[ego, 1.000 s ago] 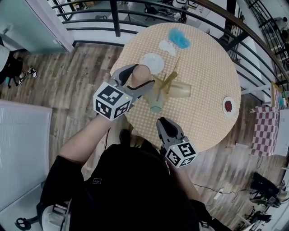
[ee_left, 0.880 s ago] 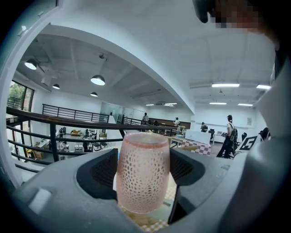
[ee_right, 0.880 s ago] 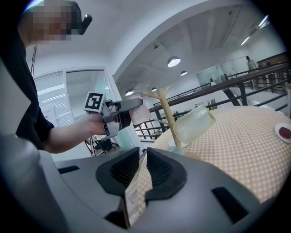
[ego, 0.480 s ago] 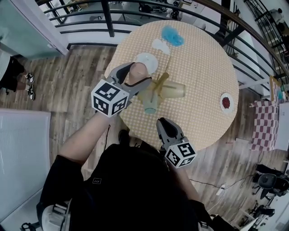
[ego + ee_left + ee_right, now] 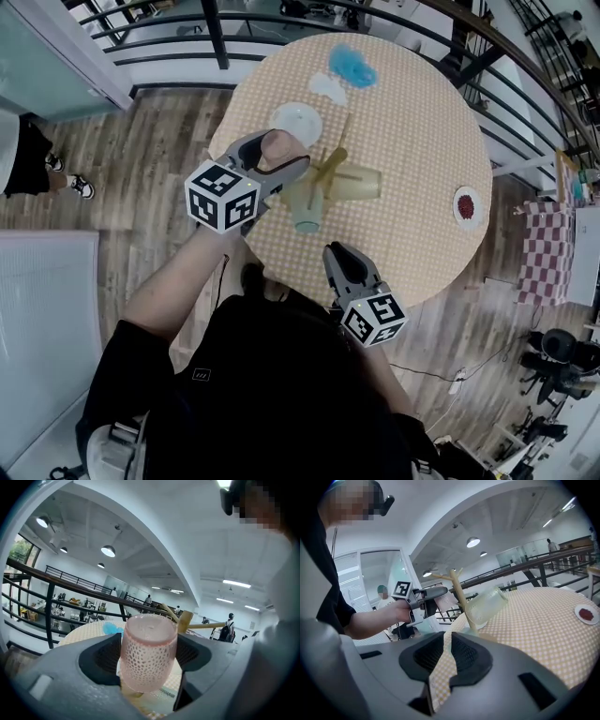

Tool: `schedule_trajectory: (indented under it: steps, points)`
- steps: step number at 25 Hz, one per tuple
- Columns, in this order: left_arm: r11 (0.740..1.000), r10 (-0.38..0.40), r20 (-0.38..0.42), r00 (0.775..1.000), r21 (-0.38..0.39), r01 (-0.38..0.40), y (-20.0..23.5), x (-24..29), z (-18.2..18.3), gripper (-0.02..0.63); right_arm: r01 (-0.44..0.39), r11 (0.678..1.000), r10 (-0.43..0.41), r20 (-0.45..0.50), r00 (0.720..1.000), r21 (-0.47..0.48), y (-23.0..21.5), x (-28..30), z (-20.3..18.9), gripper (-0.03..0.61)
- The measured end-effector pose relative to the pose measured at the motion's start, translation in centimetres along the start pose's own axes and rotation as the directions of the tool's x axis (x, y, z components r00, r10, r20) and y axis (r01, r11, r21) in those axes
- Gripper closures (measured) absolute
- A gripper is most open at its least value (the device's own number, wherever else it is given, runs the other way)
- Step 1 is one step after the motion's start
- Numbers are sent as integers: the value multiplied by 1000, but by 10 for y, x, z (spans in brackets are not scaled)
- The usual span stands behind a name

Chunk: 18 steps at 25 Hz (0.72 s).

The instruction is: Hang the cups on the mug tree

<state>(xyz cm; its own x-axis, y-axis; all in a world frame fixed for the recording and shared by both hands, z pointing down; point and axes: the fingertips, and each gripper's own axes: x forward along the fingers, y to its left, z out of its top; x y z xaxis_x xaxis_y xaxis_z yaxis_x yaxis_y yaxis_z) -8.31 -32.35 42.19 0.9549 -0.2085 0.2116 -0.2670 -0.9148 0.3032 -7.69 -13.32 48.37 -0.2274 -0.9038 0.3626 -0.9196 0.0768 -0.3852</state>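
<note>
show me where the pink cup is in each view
Head view: pink cup upper middle, left of the mug tree.
Left gripper view: pink cup dead centre, between the jaws.
Right gripper view: pink cup small, mid-frame, left of the mug tree.
Shared landmark: mug tree.

The head view looks steeply down from high above the mug tree, taking in the whole round surface. The left gripper view sits close beside the mug tree, facing roughly level; the right gripper view faces it from farther back, low over the surface. All three share the mug tree
</note>
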Motion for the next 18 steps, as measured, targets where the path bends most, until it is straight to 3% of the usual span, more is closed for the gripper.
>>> schedule_trajectory:
  steps: [11,18]
  points:
    - [999,-41,-55,998,-19,40,6,12,-11,270,4,1000,-4,-11,1000,11,-9,6,2,518]
    - [998,-53,-115,992,33,57,10,17,-20,270,-2,1000,3,-20,1000,20,-12,13,0,518]
